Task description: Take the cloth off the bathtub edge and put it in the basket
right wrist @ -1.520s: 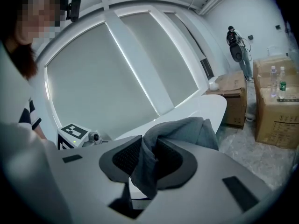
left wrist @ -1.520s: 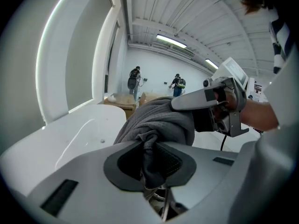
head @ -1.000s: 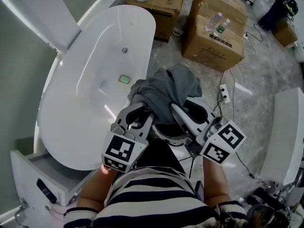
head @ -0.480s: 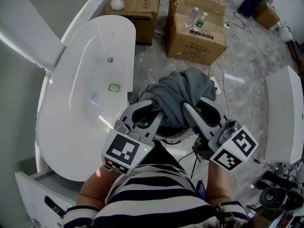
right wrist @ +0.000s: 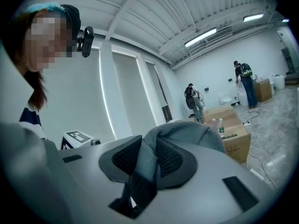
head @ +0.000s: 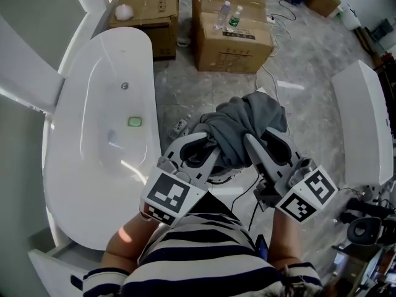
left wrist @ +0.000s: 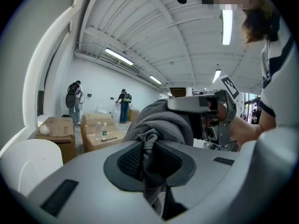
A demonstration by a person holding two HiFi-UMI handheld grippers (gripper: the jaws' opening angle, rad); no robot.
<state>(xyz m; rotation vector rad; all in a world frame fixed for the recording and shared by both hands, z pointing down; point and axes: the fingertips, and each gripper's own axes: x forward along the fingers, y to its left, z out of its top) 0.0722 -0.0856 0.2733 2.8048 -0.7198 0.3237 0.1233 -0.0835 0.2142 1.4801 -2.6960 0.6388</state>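
A crumpled grey cloth (head: 244,125) hangs in the air between both grippers, over the floor to the right of the white bathtub (head: 74,184). My left gripper (head: 209,151) is shut on its left fold, and my right gripper (head: 252,142) is shut on its right fold. In the left gripper view the cloth (left wrist: 161,122) is bunched between the black pads (left wrist: 131,160). The right gripper view shows a fold of the cloth (right wrist: 184,130) pinched the same way. Under the cloth a dark round basket (head: 224,174) shows only a piece of its rim.
Cardboard boxes (head: 232,33) with two bottles (head: 228,15) stand on the floor beyond the tub. Another box (head: 148,5) carries a white ball (head: 124,11). A small green item (head: 135,121) lies in the tub. Cables (head: 272,73) cross the floor; a white fixture (head: 365,122) stands right.
Both grippers have carried the cloth to the right, farther from the tub's rim. Their grip on it looks the same.
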